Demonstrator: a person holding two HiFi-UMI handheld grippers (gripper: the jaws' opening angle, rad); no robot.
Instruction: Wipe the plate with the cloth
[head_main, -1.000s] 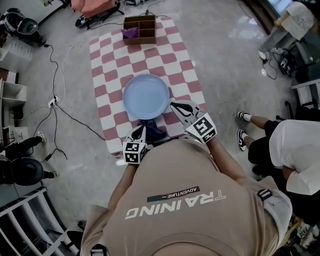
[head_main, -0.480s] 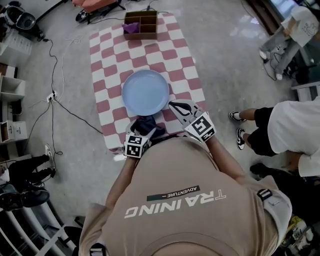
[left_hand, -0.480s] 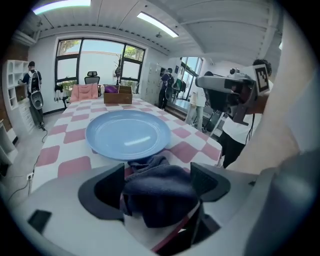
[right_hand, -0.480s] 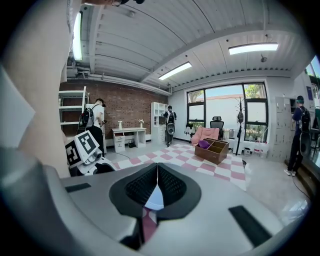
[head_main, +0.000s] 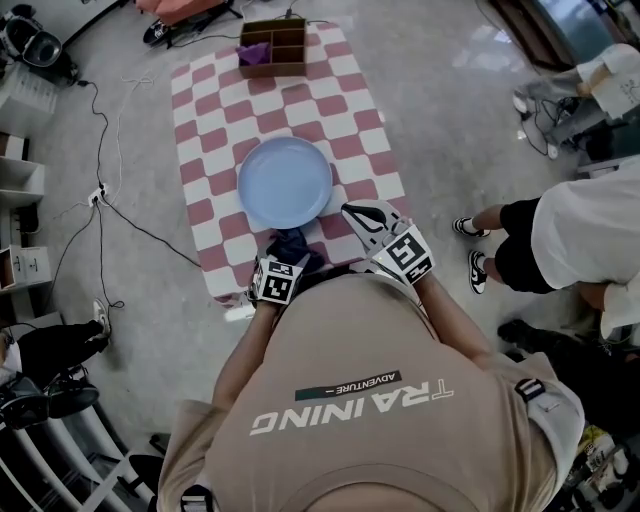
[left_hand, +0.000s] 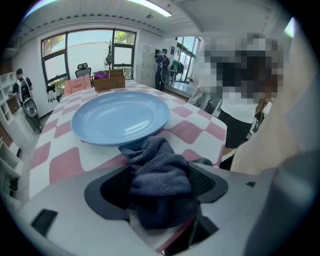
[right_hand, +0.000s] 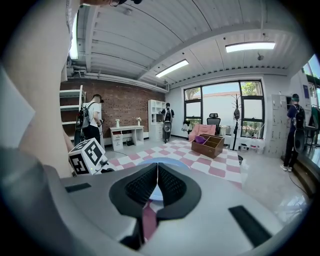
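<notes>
Glossy round pale-blue plate (left_hand: 120, 117) recorded mid-frame on checked bench (left_hand: 197, 131). Dark terry cloth (left_hand: 156, 161), crumpled at its near rim, is flanked by the spread left claw (left_hand: 159, 182), which has just been closing slightly. Right claw (right_hand: 157, 181) is pressed together, empty.

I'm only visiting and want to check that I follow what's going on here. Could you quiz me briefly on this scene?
1. Pick one: what lies between the jaws of the left gripper? A) a sponge B) a dark blue cloth C) nothing
2. True or false: the blue plate has food on it.
3. Fill in: the jaws of the right gripper are ____.

Key:
1. B. The jaws have just opened wide and begun closing in, with the cloth between them but not yet clamped.
2. False. The plate is bare.
3. Shut, with nothing between them.
</notes>
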